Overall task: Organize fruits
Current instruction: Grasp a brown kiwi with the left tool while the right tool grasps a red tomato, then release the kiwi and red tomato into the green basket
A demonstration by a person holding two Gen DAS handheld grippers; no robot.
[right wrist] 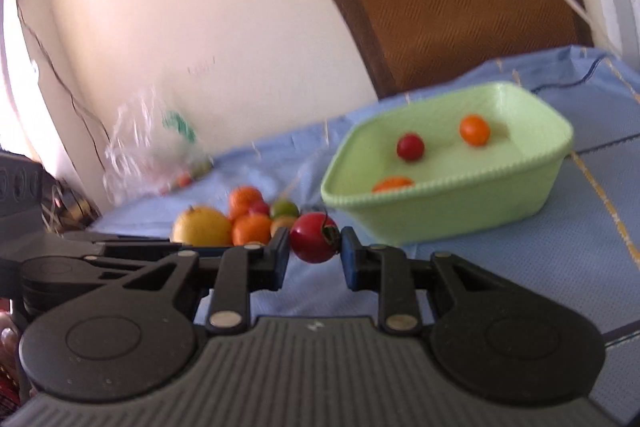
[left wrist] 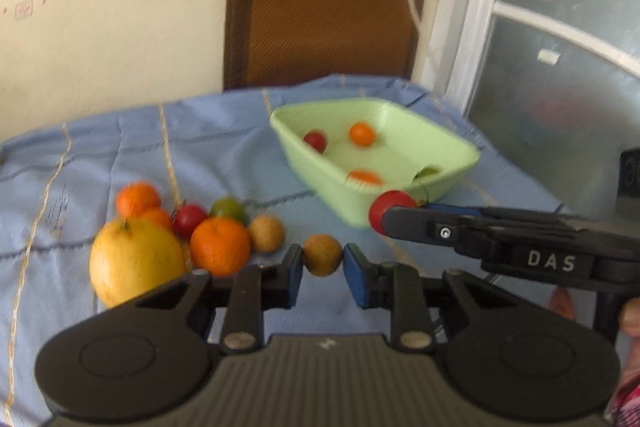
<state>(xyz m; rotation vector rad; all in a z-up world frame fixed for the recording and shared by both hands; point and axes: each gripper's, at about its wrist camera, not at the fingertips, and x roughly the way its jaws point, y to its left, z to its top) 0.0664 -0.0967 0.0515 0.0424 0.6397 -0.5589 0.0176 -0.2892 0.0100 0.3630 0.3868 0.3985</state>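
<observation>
My left gripper [left wrist: 322, 263] is shut on a small brown fruit [left wrist: 322, 254], held just above the blue cloth. To its left lies a pile: a big yellow citrus [left wrist: 136, 261], oranges [left wrist: 220, 245], a red tomato [left wrist: 189, 219], a green fruit [left wrist: 228, 209] and another brown fruit [left wrist: 267, 233]. My right gripper [right wrist: 315, 251] is shut on a red tomato [right wrist: 314, 237], near the front wall of the light green tub [right wrist: 440, 211]. The tub [left wrist: 320, 171] holds a red tomato [right wrist: 410, 147] and two orange fruits [right wrist: 475, 130]. In the left wrist view the right gripper [left wrist: 380, 217] comes in from the right with the tomato [left wrist: 390, 205].
A blue cloth [left wrist: 200, 147] covers the table. A brown chair back [left wrist: 324, 7] stands behind it against the cream wall. A clear plastic bag [right wrist: 152, 147] with small fruits lies at the far left. A frosted glass door [left wrist: 560, 67] is at the right.
</observation>
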